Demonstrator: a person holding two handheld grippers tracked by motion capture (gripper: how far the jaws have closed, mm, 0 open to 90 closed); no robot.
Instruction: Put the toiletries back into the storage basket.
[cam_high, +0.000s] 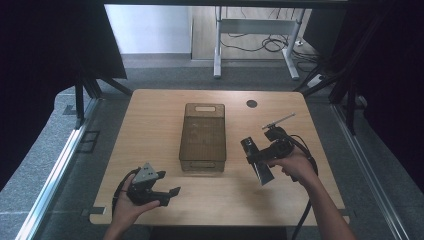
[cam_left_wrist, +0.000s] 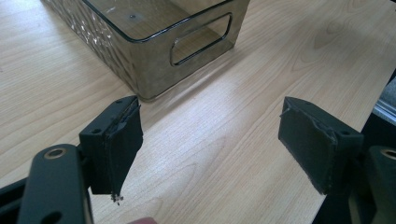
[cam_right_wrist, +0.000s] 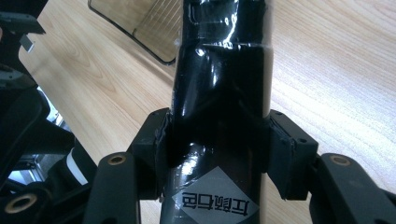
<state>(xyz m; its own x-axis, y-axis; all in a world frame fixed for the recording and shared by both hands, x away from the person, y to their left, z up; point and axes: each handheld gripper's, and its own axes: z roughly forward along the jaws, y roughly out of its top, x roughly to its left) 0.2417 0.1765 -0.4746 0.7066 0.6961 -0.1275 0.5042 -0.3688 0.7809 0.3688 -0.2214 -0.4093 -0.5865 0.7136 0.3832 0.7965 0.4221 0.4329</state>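
Note:
A smoky see-through plastic bin (cam_high: 202, 164) with handle slots stands empty in the middle of the wooden table (cam_high: 150, 115). To its right, my right gripper (cam_high: 264, 156) is held above the table, shut on a glossy black bottle (cam_high: 256, 161). In the right gripper view both pads press the sides of the bottle (cam_right_wrist: 219, 93), just above its grey label with printed characters. My left gripper (cam_high: 167, 183) rests low near the table's front left corner, open with nothing between its jaws. In the left gripper view it (cam_left_wrist: 210, 140) faces the bin's near corner (cam_left_wrist: 154, 70).
A round black grommet (cam_high: 251, 103) sits in the tabletop at the back right. The table's right edge (cam_left_wrist: 373, 107) lies close beside the left gripper's jaw. Beyond the table stand a white desk frame (cam_high: 217, 50) and loose cables on the floor.

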